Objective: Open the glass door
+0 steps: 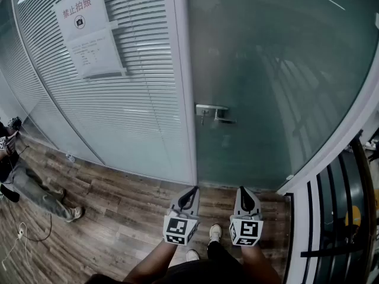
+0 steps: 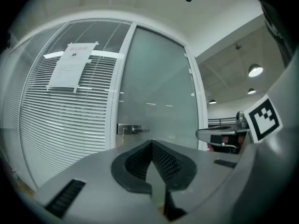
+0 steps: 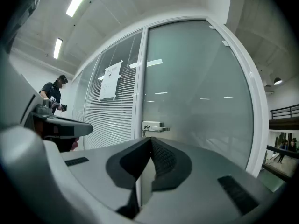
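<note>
**A:** One wide glass door (image 1: pixel 272 81) is filling the upper right of the head view, and it is sitting closed in its frame. Which step is going on?

**B:** Judging by the gap, the approach is only beginning. Nothing is touching the door. Both grippers are hanging well short of it, low in the frame above the wooden floor (image 1: pixel 118 212).

**A:** And left of the door?

**B:** A slatted-blind partition (image 1: pixel 136 99) is taking up the upper left, and a paper notice (image 1: pixel 89 34) is hanging on it.

**A:** Where is the part to take hold of?

**B:** The metal handle (image 1: pixel 214 113) is sitting at the door's left edge, near the frame's centre, with its lever pointing right. I'd say the next move is calling for one gripper to part its jaws, reach forward to that lever and press it down. I cannot tell which way the door swings.

**A:** How are the hands posing?

**B:** The left gripper (image 1: pixel 190 194) and right gripper (image 1: pixel 244 194) are pointing level at the door, side by side. Each one's jaws are pressing together on nothing.
</note>
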`<act>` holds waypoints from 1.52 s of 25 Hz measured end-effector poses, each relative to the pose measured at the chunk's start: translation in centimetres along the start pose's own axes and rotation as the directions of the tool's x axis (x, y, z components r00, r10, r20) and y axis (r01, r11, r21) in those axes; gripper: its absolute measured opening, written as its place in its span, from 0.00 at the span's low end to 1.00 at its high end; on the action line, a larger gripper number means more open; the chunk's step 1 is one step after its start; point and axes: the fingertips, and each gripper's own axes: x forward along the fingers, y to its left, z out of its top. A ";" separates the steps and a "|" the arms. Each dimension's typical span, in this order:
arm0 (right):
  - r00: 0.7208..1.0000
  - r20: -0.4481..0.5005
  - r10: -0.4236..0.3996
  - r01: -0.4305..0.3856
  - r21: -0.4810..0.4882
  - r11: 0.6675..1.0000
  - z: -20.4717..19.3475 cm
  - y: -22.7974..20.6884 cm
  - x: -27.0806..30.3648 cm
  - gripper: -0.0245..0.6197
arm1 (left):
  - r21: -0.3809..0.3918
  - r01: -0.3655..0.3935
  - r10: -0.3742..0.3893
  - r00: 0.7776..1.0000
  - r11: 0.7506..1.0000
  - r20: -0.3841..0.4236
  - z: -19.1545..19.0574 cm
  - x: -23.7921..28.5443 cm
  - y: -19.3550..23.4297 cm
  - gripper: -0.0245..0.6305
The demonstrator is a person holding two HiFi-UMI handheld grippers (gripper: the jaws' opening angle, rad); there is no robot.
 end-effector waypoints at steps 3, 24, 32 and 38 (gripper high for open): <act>1.000 -0.001 0.025 -0.025 -0.003 1.000 -0.1 -1.0 2.2 0.06 | 0.025 -0.017 0.017 1.000 1.000 -0.014 -0.2 2.3 0.8 0.04; 0.984 0.014 0.180 -0.179 -0.063 0.982 0.8 -8.0 19.0 0.06 | 0.023 -0.144 0.145 0.989 0.989 -0.039 0.6 18.1 6.1 0.04; 0.955 -0.017 0.297 -0.296 -0.143 0.944 2.7 -7.9 23.8 0.06 | 0.016 -0.134 0.135 0.990 0.991 -0.045 0.3 20.1 6.6 0.04; 0.902 -0.126 0.413 -0.432 -0.235 0.871 3.6 -6.2 27.9 0.08 | 0.013 -0.122 0.123 0.992 0.992 -0.038 -0.3 22.2 8.8 0.04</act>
